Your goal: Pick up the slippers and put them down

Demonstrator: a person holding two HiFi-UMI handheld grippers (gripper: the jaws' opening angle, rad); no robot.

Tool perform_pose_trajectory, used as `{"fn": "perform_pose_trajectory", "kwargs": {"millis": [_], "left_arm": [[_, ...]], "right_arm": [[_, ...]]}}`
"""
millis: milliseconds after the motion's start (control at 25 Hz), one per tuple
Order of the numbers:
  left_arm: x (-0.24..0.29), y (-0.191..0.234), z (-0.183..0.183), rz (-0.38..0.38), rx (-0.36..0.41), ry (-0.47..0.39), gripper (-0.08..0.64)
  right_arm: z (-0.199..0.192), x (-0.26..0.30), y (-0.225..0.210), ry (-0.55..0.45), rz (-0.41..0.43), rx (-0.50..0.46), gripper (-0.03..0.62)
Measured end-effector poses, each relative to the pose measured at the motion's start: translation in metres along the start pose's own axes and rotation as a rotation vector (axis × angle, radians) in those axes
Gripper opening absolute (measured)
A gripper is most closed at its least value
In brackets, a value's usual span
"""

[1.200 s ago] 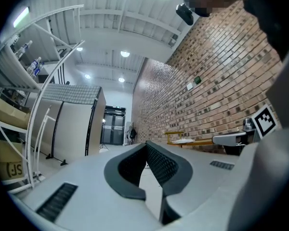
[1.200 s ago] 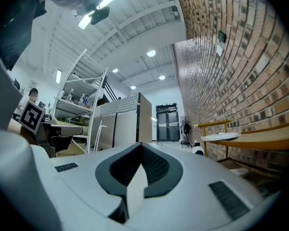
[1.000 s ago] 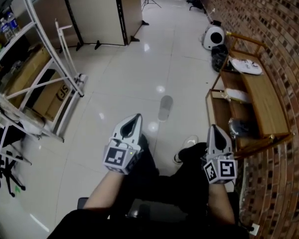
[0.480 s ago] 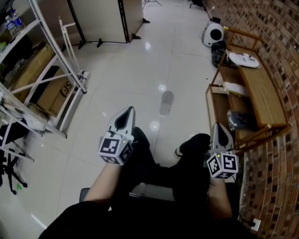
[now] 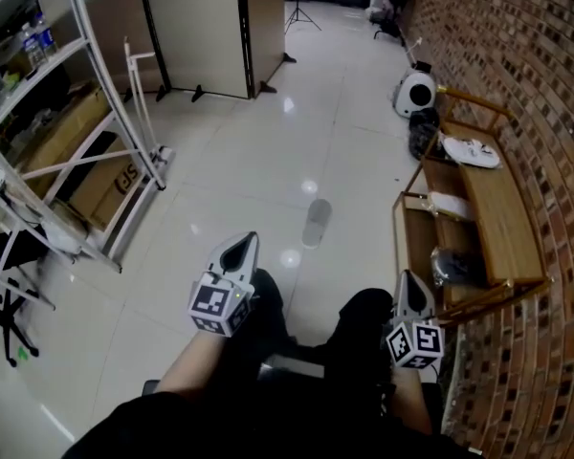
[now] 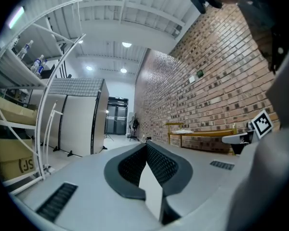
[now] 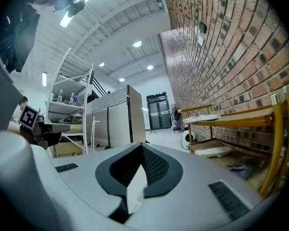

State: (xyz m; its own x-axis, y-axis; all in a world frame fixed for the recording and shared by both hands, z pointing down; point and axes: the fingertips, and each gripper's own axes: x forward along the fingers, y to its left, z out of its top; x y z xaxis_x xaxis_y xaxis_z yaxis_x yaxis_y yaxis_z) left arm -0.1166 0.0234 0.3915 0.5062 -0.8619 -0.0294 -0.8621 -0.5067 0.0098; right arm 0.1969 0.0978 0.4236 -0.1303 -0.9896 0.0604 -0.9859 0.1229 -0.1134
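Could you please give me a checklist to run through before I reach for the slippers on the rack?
1. Left gripper empty: ok, jaws together, nothing between.
2. Right gripper empty: ok, jaws together, nothing between.
3. Jaws open for a grab: not ok, both shut.
4. Slippers found: ok, top slippers on the wooden rack, lower slipper on its shelf below.
5. Gripper at a slipper: not ok, neither touches one.
6. How many slippers lie on top: cannot tell.

Bright overall — ceiling lights point(image 6: 126, 44) throw glare spots on the glossy floor point(image 5: 268, 151), gripper views bend hard at the edges — dark corners.
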Motion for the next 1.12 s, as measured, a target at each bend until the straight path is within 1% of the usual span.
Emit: {"fn": "perform_pose_trajectory", "kwargs": {"millis": [160, 360, 480, 560, 640, 680, 760, 840, 960, 1040, 1120], "left_arm": [[0.003, 0.004, -0.002, 0.022, -0.03, 0.021, 0.0], [0.0, 0.015, -0.015, 0.042, -0.053, 0.039, 0.0], [-0.001, 0.022, -0.013, 0.049, -0.041, 0.019, 0.0], [-0.008, 0.026, -0.01, 0.071, -0.037, -0.01, 0.0], [-0.012, 0.031, -0.008, 0.092, -0.045, -0.04, 0.0], [-0.012, 0.031, -0.006, 0.096, -0.055, -0.039, 0.0], [-0.01, 0.024, -0.009, 0.078, -0.057, -0.014, 0.0], [-0.008, 0.015, -0.015, 0.038, -0.054, 0.007, 0.0], [-0.007, 0.007, -0.021, -0.014, -0.051, 0.01, 0.0], [-0.007, 0.008, -0.022, -0.025, -0.034, 0.001, 0.0], [-0.007, 0.009, -0.017, -0.016, -0.04, -0.001, 0.0]], "right_arm": [[-0.001, 0.009, -0.002, 0.0, 0.026, -0.019, 0.008], [-0.005, 0.008, -0.002, 0.032, 0.008, -0.014, 0.008], [-0.005, 0.008, -0.002, 0.027, 0.007, -0.018, 0.008], [-0.006, 0.004, -0.002, 0.027, 0.007, -0.017, 0.008], [-0.004, 0.005, -0.002, 0.023, -0.002, -0.004, 0.008], [-0.001, 0.007, -0.001, 0.018, -0.006, 0.001, 0.008], [0.001, 0.01, 0.003, 0.009, -0.002, 0.0, 0.008], [0.001, 0.012, 0.005, 0.004, 0.004, 0.001, 0.008], [-0.001, 0.015, 0.011, 0.009, 0.009, 0.001, 0.008], [-0.002, 0.017, 0.016, 0.003, 0.031, -0.02, 0.008], [-0.002, 0.017, 0.02, 0.002, 0.044, -0.038, 0.008]]}}
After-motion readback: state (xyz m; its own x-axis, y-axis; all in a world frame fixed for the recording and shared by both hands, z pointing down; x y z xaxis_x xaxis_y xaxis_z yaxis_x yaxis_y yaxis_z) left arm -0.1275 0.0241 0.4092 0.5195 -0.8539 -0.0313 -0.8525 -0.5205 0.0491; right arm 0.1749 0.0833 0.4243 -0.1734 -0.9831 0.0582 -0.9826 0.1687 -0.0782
